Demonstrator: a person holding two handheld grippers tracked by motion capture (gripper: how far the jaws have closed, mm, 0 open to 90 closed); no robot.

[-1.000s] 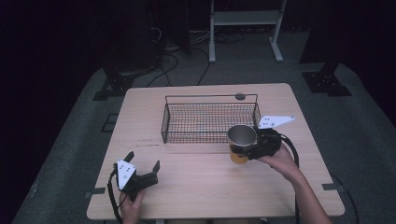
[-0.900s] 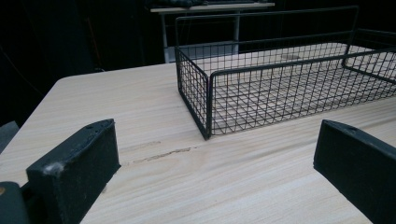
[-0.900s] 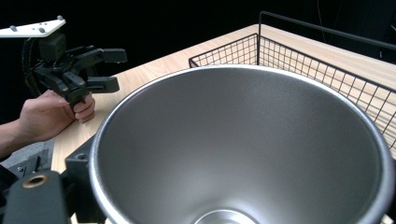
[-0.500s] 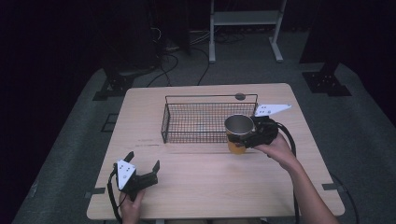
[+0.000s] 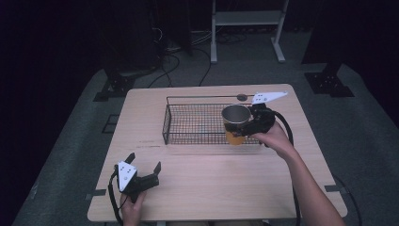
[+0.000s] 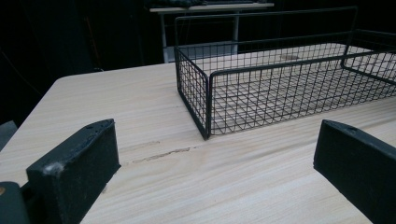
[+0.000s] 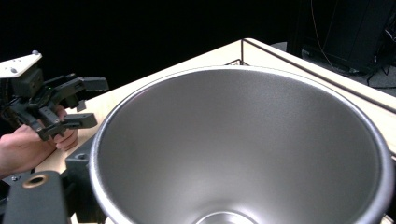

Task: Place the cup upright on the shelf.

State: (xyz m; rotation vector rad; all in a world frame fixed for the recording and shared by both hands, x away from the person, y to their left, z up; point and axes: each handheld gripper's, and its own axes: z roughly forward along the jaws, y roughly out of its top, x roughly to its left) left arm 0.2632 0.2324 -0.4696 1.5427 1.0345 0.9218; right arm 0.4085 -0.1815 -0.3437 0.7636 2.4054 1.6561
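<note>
Steel cup (image 5: 235, 118) with an orange base hangs over the right end of the wire basket (image 5: 188, 123), the right gripper (image 5: 248, 126) fingers pinching its wall. Lowered crooked, its base could catch the near rim and tip; a loose pinch would drop it. At the bench's (image 5: 211, 183) near left the left gripper (image 5: 143, 165) rests, fingers spread.

Dark room; grey carpet floor (image 5: 70, 155); pale wooden table (image 5: 202, 188); white-legged stand (image 5: 247, 28) behind; cables (image 5: 183, 56) on floor.
</note>
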